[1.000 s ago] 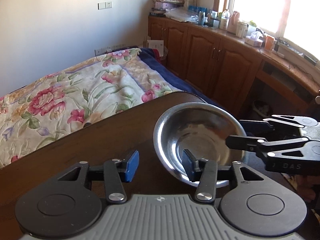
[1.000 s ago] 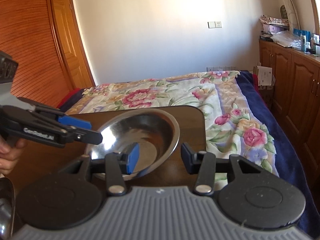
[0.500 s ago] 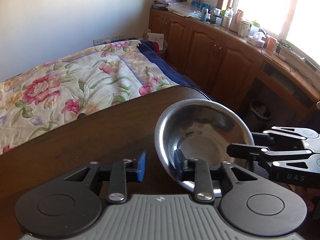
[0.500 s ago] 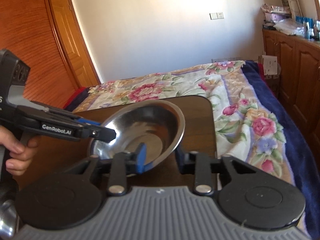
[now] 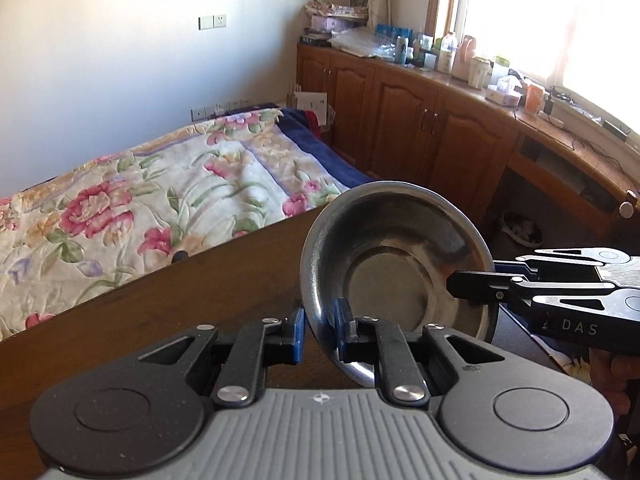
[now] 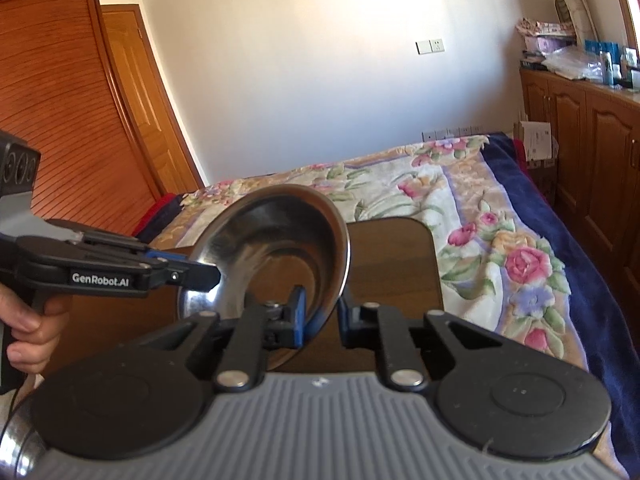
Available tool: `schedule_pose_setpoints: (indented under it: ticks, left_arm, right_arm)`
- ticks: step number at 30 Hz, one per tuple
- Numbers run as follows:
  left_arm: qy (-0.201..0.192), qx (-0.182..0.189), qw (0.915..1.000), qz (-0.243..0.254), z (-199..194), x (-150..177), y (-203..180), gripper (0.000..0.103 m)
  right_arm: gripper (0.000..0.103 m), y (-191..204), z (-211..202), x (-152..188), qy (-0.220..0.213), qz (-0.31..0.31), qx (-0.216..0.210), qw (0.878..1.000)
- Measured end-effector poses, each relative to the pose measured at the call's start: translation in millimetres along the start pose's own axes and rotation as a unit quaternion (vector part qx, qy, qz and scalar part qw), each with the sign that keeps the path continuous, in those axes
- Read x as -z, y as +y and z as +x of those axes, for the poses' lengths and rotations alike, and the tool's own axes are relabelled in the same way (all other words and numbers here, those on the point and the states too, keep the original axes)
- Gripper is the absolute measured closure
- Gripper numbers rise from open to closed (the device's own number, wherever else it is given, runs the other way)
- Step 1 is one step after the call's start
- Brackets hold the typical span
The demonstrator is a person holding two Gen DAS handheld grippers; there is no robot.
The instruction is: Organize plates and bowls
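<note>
- Both grippers have closed in since a second ago, and the metal bowl [image 5: 394, 264] has tipped up from lying nearly flat on the brown surface [image 5: 192, 292].
- Now the bowl stands steeply tilted over the surface, with its open side facing the left wrist camera.
- Its low edge sits near the surface; I cannot tell if it touches.
- The left gripper [image 5: 318, 330] is squeezed narrow on the bowl's rim, one blue pad on the outside and one on the inside.
- The right gripper [image 6: 320, 318] is squeezed narrow on the rim too, on another part of the edge.
- In the left view, the right gripper reaches in from the right side and its tip lies on the bowl's inside wall.
- In the right view, the left gripper [image 6: 200, 274] comes in from the left, and a hand [image 6: 30, 330] is wrapped around its handle.
- A bed [image 5: 132, 200] with a flowery blanket lies just behind the surface.
- Brown wooden cupboards [image 5: 432, 128] run along the wall under a bright window, with bottles and boxes on top.
- A shiny metal thing [image 6: 18, 452] peeks in at the bottom left corner of the right view; I cannot tell what it is.
</note>
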State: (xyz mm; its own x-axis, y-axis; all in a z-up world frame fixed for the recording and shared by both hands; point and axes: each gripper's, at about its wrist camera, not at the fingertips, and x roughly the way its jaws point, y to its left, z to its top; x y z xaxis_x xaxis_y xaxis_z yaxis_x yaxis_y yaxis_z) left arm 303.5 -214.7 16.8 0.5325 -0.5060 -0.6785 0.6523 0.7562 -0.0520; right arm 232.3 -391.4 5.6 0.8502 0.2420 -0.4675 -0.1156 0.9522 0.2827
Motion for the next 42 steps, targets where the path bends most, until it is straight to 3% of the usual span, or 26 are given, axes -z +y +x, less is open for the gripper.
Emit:
schedule_pose_setpoints:
  ticks: [26,42]
  left_arm:
    - [-0.061,0.002,0.9981,0.004,-93,21,-5,0.086]
    - [-0.079,0.001,0.9968,-0.008,-144,74,-10,0.086]
  right_arm:
    - [0.085,45,-49,-11,-0.030,-0.040,0.002,0.999]
    - [0.085,80,-75,15,-0.032,-0.040,-0.006,0.999]
